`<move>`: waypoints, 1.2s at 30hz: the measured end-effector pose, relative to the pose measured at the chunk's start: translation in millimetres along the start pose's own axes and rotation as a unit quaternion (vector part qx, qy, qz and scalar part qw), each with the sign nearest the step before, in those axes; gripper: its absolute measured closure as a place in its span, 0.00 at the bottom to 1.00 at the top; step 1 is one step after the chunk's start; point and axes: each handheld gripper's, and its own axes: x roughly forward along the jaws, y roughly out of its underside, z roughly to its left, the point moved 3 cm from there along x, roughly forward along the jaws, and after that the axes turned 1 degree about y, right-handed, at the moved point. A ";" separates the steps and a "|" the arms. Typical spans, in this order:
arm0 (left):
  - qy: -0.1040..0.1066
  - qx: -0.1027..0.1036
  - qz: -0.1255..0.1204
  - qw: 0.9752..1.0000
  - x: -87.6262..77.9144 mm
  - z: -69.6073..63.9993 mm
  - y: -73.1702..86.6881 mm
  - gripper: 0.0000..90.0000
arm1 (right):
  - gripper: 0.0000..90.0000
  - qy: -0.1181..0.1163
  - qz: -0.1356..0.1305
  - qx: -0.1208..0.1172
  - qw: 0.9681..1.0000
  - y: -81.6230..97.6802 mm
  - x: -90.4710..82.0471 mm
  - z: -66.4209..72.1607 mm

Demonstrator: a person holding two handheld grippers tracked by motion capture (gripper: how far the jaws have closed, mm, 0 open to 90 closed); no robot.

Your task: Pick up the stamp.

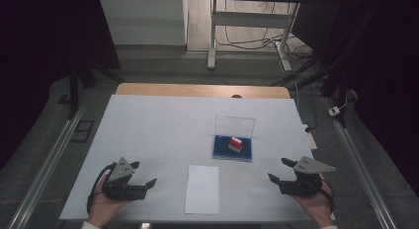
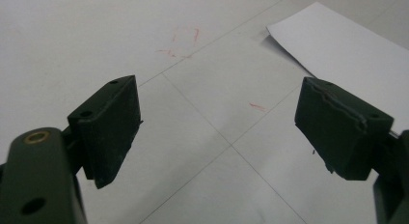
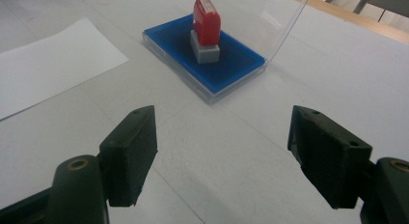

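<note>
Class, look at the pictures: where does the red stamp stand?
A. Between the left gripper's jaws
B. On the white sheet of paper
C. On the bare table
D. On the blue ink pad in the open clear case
D: the red stamp stands upright on the blue ink pad, whose clear lid is raised behind it.

Table [image 1: 148,125]: matt white top, faint red scuffs, bare wood strip at far edge. Sheet [image 1: 202,188]: plain matt paper. Stamp [image 3: 207,28]: glossy red plastic on a grey base. Ink pad [image 3: 231,72]: blue felt-like surface, clear glossy plastic case. Claw pads [image 3: 130,154]: matt black, slightly rough.
</note>
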 end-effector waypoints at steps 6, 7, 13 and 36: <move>0.000 0.001 0.000 1.000 0.2 -0.5 -1.1 0.19 | 0.30 -0.003 0.004 0.000 1.000 -10.1 -0.5 -1.2; -0.001 0.001 0.001 1.000 0.1 -0.4 -1.3 0.19 | 0.30 -0.006 0.001 0.001 1.000 -11.4 0.2 -1.5; 0.000 0.002 0.002 1.000 0.1 0.1 -1.2 0.19 | 0.30 -0.010 0.008 -0.003 1.000 -20.8 4.6 -1.3; 0.000 0.006 0.014 1.000 3.6 0.5 0.7 0.21 | 0.31 -0.030 0.037 -0.003 0.999 -51.5 36.9 -6.5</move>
